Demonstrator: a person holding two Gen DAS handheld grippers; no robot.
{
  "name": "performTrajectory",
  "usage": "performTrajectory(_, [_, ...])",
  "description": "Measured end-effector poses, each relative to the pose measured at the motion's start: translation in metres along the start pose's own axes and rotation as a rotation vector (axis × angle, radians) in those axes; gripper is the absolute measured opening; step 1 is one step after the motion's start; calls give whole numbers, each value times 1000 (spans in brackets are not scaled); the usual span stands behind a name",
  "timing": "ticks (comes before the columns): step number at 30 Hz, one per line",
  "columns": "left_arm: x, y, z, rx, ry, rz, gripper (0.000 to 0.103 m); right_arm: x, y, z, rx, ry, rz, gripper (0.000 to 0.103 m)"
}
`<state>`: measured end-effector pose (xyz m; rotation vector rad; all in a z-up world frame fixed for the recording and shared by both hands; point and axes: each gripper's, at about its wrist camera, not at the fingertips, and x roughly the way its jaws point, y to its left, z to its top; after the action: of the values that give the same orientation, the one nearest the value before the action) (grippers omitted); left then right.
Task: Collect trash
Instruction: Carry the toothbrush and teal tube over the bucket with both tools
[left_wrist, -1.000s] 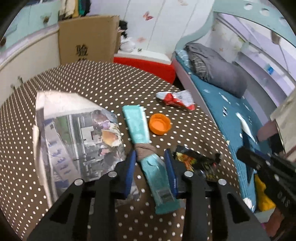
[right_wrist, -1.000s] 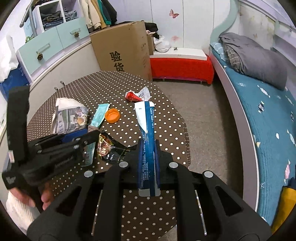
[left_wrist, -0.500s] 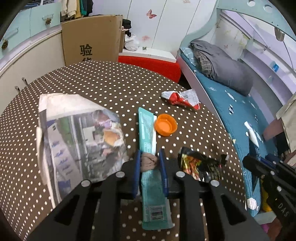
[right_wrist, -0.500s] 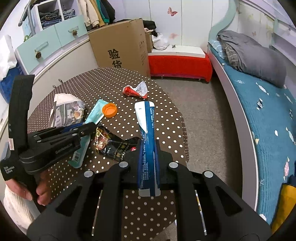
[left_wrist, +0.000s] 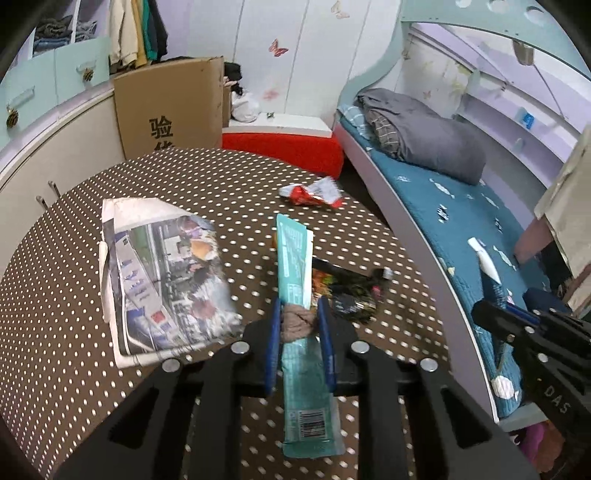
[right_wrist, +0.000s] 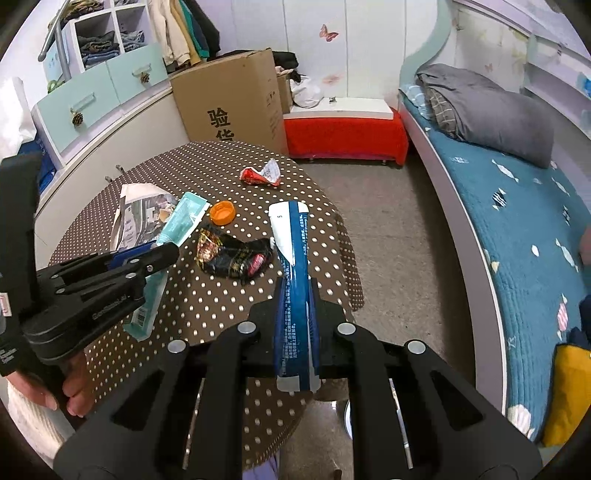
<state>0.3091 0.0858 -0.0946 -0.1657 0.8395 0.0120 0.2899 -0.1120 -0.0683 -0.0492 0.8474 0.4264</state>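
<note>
The left claw (left_wrist: 300, 322) is clamped on a long teal wrapper (left_wrist: 295, 266) with a brown knot of material pinched between its blue pads; its jaws have just been closing, and the wrapper is lifted clear of the brown polka-dot table (left_wrist: 66, 280), its top end tilted up. The right claw (right_wrist: 295, 301) grips a blue-and-white wrapper (right_wrist: 293, 258) tightly, held upright over the table's near edge. On the table lie a folded newspaper (left_wrist: 166, 273), a crumpled dark snack wrapper (right_wrist: 234, 256), an orange bottle cap (right_wrist: 222, 213) and, farther back, a red-and-white wrapper (right_wrist: 260, 174).
</note>
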Motion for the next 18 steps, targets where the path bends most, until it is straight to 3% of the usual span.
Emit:
performTrajectory(10, [-35,-57,-29,101,-42,-53,19,-33,-23,-28,59,-22,-39,12])
performTrajectory(18, [-39,-112,-44,179,-30,-121,19,-56,-56,-54,125,-26,-94,12])
